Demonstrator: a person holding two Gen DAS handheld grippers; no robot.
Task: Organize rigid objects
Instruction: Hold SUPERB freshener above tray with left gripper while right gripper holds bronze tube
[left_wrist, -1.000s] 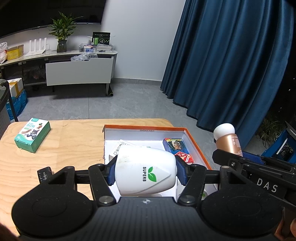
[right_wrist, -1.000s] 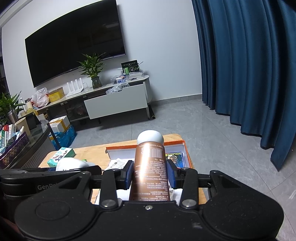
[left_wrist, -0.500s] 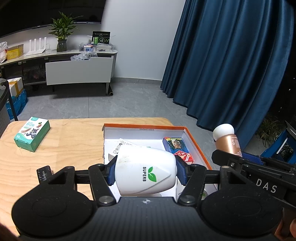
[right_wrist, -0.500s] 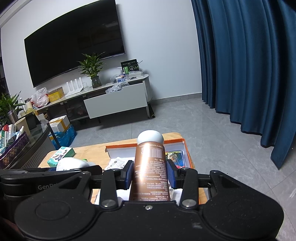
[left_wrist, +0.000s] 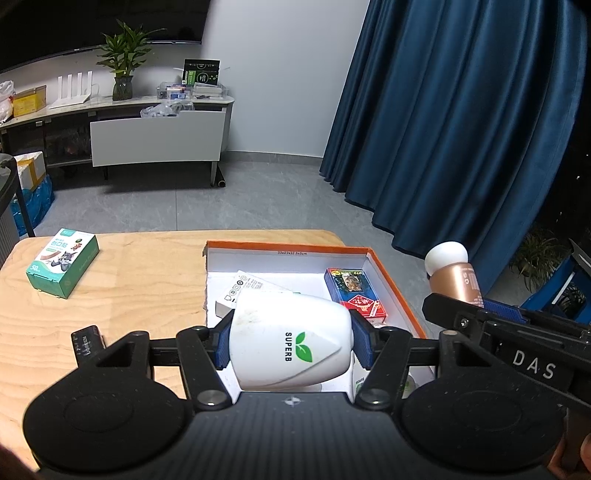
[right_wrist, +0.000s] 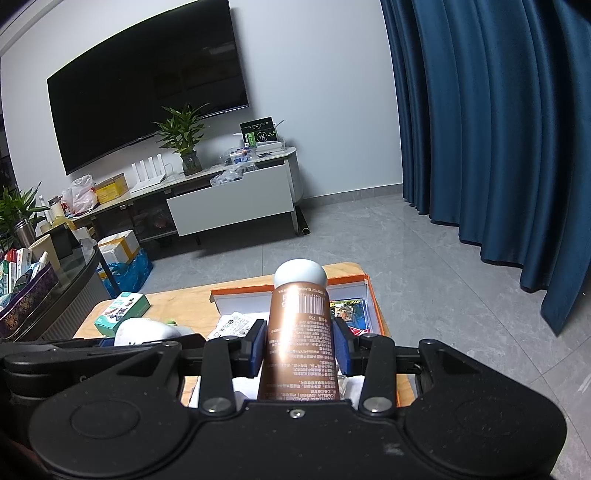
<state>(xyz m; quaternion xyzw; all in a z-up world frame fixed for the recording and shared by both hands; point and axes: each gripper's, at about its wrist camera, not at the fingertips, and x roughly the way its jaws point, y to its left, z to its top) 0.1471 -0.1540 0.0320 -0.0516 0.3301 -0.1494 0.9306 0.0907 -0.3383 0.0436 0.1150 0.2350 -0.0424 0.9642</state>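
My left gripper (left_wrist: 290, 341) is shut on a white SUPERB cup (left_wrist: 291, 341), which lies on its side between the blue pads above the near end of an orange-rimmed white box (left_wrist: 288, 246). Inside that box lie a white carton (left_wrist: 243, 290) and a blue-and-red card pack (left_wrist: 354, 293). My right gripper (right_wrist: 301, 345) is shut on a copper tube with a white cap (right_wrist: 301, 325), held over the same box (right_wrist: 354, 280). In the left wrist view the tube (left_wrist: 456, 275) shows at the right. In the right wrist view the cup (right_wrist: 142, 330) shows at the left.
A green-and-white box (left_wrist: 62, 266) lies on the wooden table (left_wrist: 122, 288) at the far left, also visible as the green box (right_wrist: 122, 308). A small black object (left_wrist: 86, 341) lies by the left finger. Beyond are grey floor, a TV console (left_wrist: 155, 136) and blue curtains (left_wrist: 461, 122).
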